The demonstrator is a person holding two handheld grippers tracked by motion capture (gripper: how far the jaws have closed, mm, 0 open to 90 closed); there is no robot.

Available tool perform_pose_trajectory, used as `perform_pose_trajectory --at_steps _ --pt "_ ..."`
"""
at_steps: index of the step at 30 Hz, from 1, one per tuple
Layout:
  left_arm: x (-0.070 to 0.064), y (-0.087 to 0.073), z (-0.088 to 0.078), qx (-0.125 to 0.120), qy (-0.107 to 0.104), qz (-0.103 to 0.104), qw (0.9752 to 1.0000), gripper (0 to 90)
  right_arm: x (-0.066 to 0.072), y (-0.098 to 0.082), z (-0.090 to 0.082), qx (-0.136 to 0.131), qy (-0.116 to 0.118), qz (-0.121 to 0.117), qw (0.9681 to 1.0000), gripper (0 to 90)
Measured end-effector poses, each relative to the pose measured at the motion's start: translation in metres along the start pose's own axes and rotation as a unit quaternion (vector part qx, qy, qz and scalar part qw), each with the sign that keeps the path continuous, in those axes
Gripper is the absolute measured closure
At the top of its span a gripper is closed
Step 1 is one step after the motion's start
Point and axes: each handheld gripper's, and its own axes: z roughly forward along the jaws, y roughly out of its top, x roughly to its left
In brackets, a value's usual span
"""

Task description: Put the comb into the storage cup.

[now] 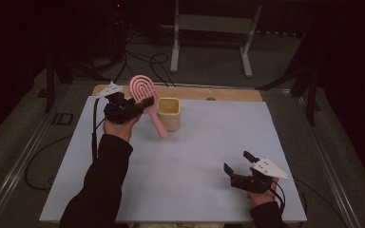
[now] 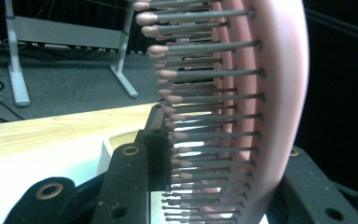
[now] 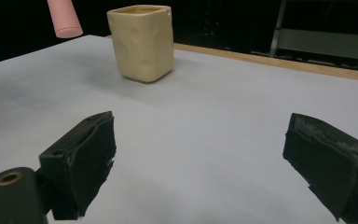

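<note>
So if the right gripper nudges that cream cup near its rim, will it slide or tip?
The cream cup looks taller than wide with a rounded base, so a high push probably tips it. Its glossy wall may slip between pads. It appears empty, so likely light; the open right gripper should push low.

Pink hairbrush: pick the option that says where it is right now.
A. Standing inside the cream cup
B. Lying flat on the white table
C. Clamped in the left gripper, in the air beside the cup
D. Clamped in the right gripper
C: the left gripper is shut on the head of the pink hairbrush, whose handle hangs down beside the cream cup, while the right gripper stands open near the table's front edge.
</note>
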Motion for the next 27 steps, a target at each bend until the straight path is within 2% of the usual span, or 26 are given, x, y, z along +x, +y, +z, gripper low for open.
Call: perform_pose_trajectory --at_steps 11,27 --pt "0.000 0.003 0.004 -0.001 -0.003 0.010 0.9999 64.6 0.000 0.000 0.000 0.001 -0.001 0.000 1.0000 8.9" --pt "0.000 0.009 0.013 0.008 0.008 0.020 0.9997 64.6 0.000 0.000 0.000 0.002 0.000 0.001 1.0000 8.9"
